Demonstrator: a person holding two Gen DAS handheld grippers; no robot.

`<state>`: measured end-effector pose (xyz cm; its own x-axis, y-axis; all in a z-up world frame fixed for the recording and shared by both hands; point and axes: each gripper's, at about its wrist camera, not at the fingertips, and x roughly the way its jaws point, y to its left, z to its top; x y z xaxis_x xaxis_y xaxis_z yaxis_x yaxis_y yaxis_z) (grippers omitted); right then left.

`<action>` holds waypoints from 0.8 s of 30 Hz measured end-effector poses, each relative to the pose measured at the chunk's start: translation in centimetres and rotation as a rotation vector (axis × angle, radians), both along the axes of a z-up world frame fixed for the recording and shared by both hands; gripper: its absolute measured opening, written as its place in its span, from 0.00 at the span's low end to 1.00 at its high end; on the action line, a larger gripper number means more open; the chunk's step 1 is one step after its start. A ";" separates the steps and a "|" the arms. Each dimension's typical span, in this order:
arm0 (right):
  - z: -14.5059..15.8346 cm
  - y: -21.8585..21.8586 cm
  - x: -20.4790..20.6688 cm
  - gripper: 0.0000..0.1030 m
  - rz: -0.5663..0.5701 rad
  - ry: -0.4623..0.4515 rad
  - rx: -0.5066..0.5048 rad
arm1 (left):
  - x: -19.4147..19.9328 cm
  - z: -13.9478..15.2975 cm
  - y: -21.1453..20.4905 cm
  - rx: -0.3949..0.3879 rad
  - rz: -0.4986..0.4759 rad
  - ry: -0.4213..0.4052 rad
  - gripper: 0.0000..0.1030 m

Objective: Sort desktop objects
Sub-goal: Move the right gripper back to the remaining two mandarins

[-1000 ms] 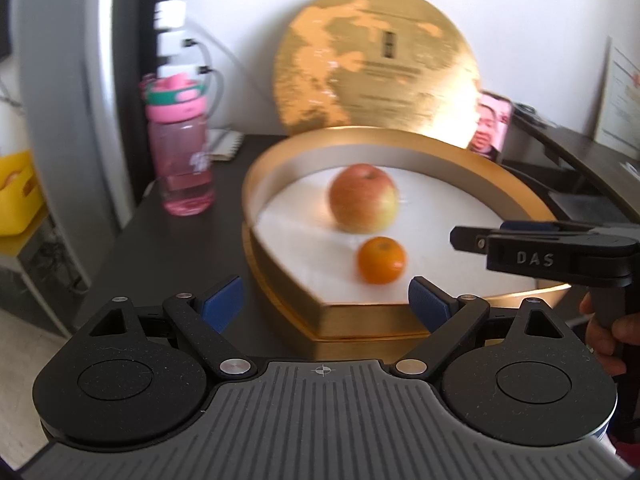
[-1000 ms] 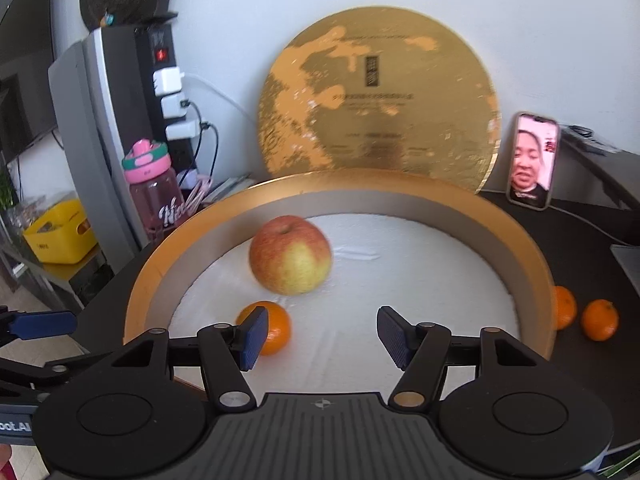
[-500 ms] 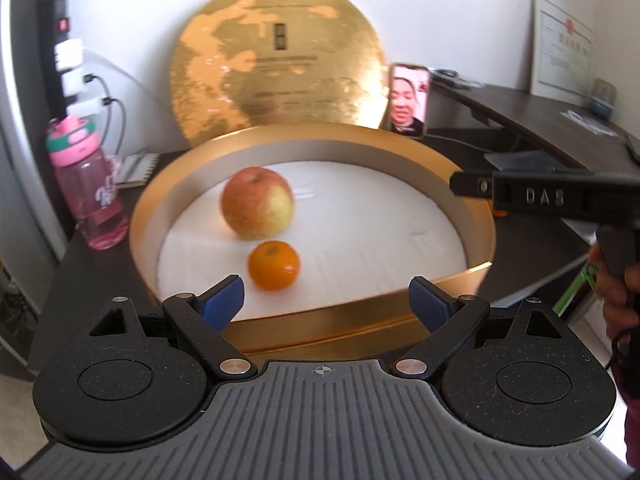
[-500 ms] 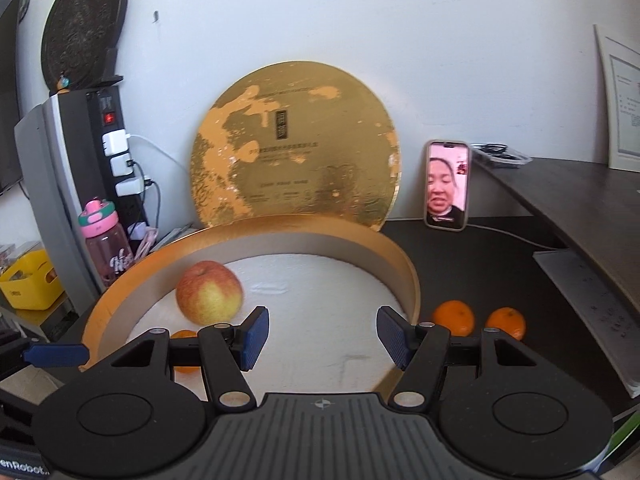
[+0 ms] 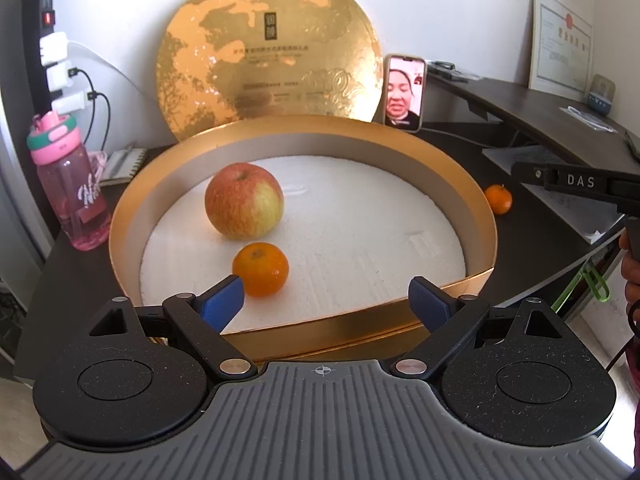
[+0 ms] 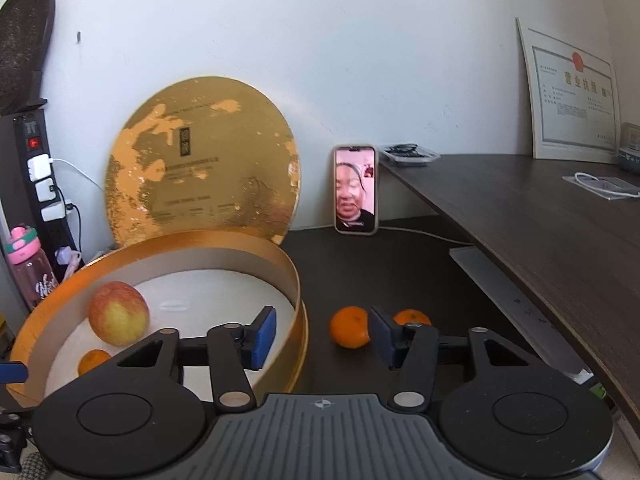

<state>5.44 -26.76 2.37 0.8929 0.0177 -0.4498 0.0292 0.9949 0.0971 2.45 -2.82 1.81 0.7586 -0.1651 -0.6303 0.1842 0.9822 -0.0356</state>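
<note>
Dark desk [image 6: 400, 264]: wooden surface under everything, spreading ahead of both grippers.
Gold round box [image 5: 120, 216]: straight ahead of the left gripper, white-lined; in the right wrist view it lies ahead and to the left [image 6: 288, 268].
Gold lid [image 5: 268, 52]: stands on edge against the wall beyond the box, upright and slightly leaning [image 6: 200, 164].
Left gripper [image 5: 326, 300]: jaws spread wide and holding nothing; blue pads [image 5: 222, 302] hover just short of the box's near rim.
Right gripper [image 6: 322, 334]: jaws spread wide and empty, to the right of the box; its left pad overlaps the box wall, its right pad sits in front of the loose fruit. Its body also shows at the right edge of the left wrist view [image 5: 580, 182], with a hand [image 5: 630, 264] on its handle.
Pink bottle [image 5: 66, 184]: upright, well left of the box [image 6: 30, 268].
Phone [image 5: 405, 92]: propped upright against the wall, right of the lid [image 6: 355, 190].
Apple [image 5: 244, 206]: inside the box, on the left part of the lining [image 6: 118, 314].
Boxed orange [image 5: 261, 268]: inside the box, just in front of the apple, near the left gripper's left pad [image 6: 93, 361].
Near loose orange [image 6: 349, 327]: on the desk outside the box, between the right gripper's pads in that view, not gripped.
Far loose orange [image 6: 412, 316]: just right of the first, partly hidden by the right pad.
</note>
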 end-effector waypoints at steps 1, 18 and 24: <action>-0.3 -0.1 0.2 0.43 -0.001 0.008 0.000 | 0.1 -0.1 0.0 0.000 -0.001 0.004 0.90; -6.4 -4.2 6.6 0.48 -0.159 0.075 -0.030 | 2.6 -0.7 -1.1 0.019 -0.013 0.018 0.90; -6.7 -4.6 7.0 0.61 -0.181 0.102 0.005 | 3.5 -0.9 -1.3 0.029 -0.010 0.026 0.90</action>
<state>12.43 -31.39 -4.33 0.8315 -0.1368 -0.5384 0.2176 0.9720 0.0890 5.94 -4.16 0.91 0.7402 -0.1541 -0.6545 0.1933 0.9811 -0.0123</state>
